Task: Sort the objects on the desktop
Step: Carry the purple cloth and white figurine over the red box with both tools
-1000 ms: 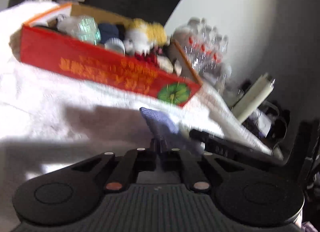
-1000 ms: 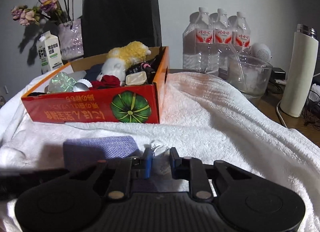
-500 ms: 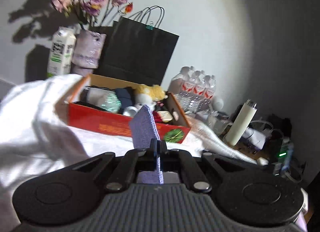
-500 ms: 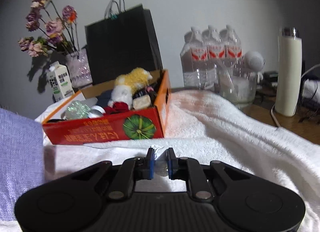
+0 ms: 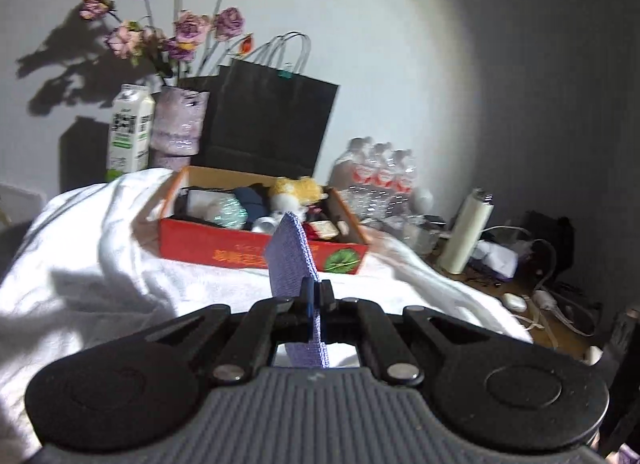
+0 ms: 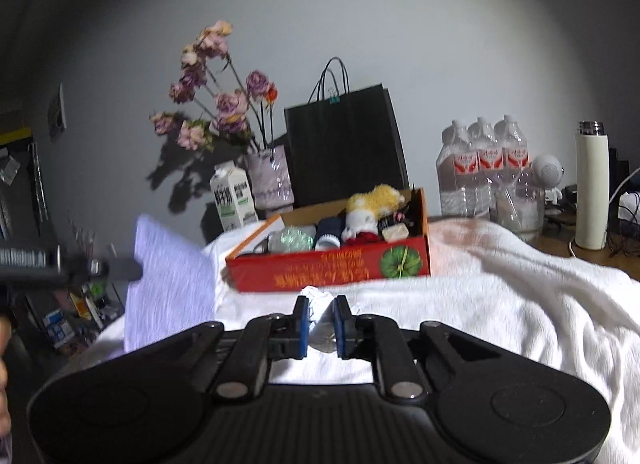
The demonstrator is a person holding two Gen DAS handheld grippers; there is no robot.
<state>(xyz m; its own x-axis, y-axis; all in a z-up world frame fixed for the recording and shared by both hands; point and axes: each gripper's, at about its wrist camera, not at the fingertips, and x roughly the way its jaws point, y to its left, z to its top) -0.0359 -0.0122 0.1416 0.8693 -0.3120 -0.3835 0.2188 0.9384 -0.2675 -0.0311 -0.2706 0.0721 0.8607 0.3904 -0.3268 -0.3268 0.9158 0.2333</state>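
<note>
Lilac woven cloth [image 5: 291,260] stands on edge between the pads of my left gripper [image 5: 316,296], pinched tight and lifted clear of the white towel [image 5: 120,264] that covers the desk; in the right wrist view the same cloth [image 6: 168,280] hangs flat at the left, held out by that gripper [image 6: 120,266]. I judge it is carried this way so it can be dropped into the red cardboard box [image 5: 224,246] just ahead. My right gripper [image 6: 319,316] has its jaws nearly together on a small crumpled white scrap [image 6: 318,298] (paper or plastic, I cannot tell which), apparently bound for the same box. That box [image 6: 328,272] is already crowded: a yellow-and-white plush toy [image 6: 372,204], a glittery green ball [image 6: 296,240], a dark rolled item [image 6: 330,228], something red and a small pale packet [image 6: 395,231] all lie inside, leaving little free room. Behind it stand a black paper bag [image 6: 344,148], a vase of dried flowers [image 6: 270,180] and a milk carton [image 6: 232,200], seemingly set aside against the wall. Bottled water [image 6: 482,168] and a white flask [image 6: 591,188] wait to the right, off the towel.
</note>
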